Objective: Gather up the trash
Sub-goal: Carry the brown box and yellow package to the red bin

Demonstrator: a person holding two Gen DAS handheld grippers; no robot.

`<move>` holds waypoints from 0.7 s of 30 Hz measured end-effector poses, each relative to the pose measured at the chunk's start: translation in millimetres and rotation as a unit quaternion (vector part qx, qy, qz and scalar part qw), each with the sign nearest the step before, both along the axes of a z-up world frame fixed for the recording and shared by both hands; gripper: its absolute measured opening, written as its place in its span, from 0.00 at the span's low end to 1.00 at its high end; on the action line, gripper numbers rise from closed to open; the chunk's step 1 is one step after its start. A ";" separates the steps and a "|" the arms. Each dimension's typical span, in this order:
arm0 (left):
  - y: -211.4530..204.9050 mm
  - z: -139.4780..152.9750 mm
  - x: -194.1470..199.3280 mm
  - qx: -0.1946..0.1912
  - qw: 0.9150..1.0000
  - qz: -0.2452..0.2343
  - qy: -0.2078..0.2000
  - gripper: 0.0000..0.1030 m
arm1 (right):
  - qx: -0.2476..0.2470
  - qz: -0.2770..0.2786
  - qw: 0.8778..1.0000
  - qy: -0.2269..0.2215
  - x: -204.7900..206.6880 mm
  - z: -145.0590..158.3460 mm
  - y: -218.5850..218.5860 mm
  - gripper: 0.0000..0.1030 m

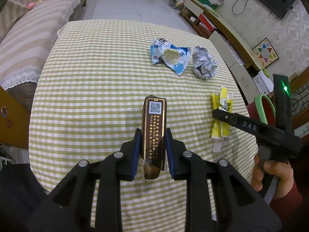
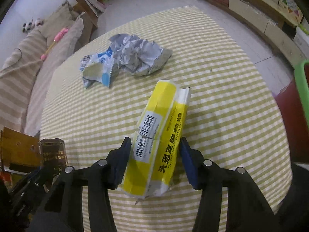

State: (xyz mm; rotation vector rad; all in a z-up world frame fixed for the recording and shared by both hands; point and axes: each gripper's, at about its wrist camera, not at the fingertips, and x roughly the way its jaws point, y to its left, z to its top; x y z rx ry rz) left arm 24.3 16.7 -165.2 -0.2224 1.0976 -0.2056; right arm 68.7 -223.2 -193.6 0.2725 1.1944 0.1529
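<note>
- The left gripper [image 1: 152, 150] has its jaws drawn in narrow on a brown cigarette pack [image 1: 154, 133]; the blue pads [image 1: 136, 154] sit against both long sides, and the pack's QR-code end juts forward past the fingertips.
- The right gripper [image 2: 154, 160] straddles a flattened yellow medicine box [image 2: 158, 141]. The left pad [image 2: 122, 160] touches the box's edge, while the right pad looks a hair off it, so whether the grip is firm is hard to tell.
- Ahead of the right jaws and slightly left lies a crumpled grey paper ball [image 2: 141, 58], with a torn blue-and-white wrapper [image 2: 98, 69] touching its left side.
- From the left wrist view, both sit ahead and to the right of the jaws, the wrapper [image 1: 170, 56] just beside the paper ball [image 1: 204, 63].
- All rests on a green-and-white checked tablecloth [image 1: 92, 81].
- Right of the right jaws, beyond the table edge, shows a green-rimmed bin [image 2: 301, 81].
</note>
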 end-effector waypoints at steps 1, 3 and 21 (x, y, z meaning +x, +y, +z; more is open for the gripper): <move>0.1 2.1 -0.4 0.000 1.000 0.000 -0.003 0.23 | 0.002 0.002 1.000 -0.005 -1.6 2.9 -1.0 0.45; 0.8 5.2 -1.4 0.001 1.000 0.001 -0.007 0.23 | 0.012 0.002 1.000 -0.014 -9.0 12.0 -8.2 0.45; -28.8 34.8 4.4 -0.009 0.999 -0.026 -0.039 0.23 | 0.004 -0.019 0.992 -0.123 -60.1 97.5 -49.1 0.46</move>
